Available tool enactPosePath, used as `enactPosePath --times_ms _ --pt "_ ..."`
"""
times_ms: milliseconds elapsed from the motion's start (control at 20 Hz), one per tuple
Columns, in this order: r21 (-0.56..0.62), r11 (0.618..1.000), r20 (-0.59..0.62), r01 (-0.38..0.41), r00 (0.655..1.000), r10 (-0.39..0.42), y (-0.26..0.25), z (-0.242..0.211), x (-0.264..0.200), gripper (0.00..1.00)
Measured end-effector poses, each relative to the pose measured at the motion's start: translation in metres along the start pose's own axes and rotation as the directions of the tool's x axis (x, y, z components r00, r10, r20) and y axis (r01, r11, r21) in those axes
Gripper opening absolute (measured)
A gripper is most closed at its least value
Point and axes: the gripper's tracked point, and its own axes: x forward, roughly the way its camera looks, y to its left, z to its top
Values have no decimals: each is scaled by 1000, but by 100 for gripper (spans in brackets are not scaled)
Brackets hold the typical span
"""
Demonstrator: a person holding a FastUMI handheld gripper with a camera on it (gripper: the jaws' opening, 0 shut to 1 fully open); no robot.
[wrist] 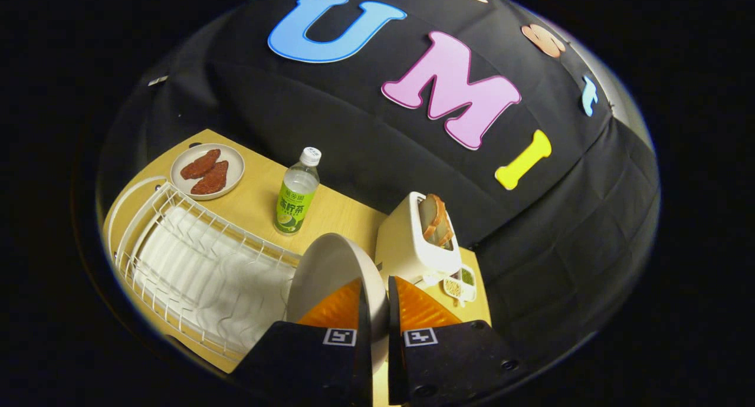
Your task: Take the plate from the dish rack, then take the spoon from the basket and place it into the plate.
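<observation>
A pale plate (pixel 330 271) stands on edge between my fingers, its rim pinched by both of them. My gripper (pixel 377 295) is shut on the plate, which hangs just above the near end of the white wire dish rack (pixel 194 259). The rack's slots beneath and beyond the plate hold nothing.
On the wooden table (pixel 259 194) beyond the rack are a plate with brown food pieces (pixel 207 170) and a green-labelled bottle (pixel 298 193). A white toaster (pixel 416 239) with bread in it stands just ahead of my fingers, and a small compartment tray (pixel 461 284) lies beside it.
</observation>
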Motion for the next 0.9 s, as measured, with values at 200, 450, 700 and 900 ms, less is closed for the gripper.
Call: enactPosePath --times_ms 200,450,700,900 --pt "-12 1000 74 22 997 -21 -13 28 -7 14" --pt "140 988 119 -60 992 43 -47 32 -23 14" --pt "273 948 178 -166 977 120 -85 17 -50 14" --pt "374 887 204 -271 957 207 -106 -7 -79 14"
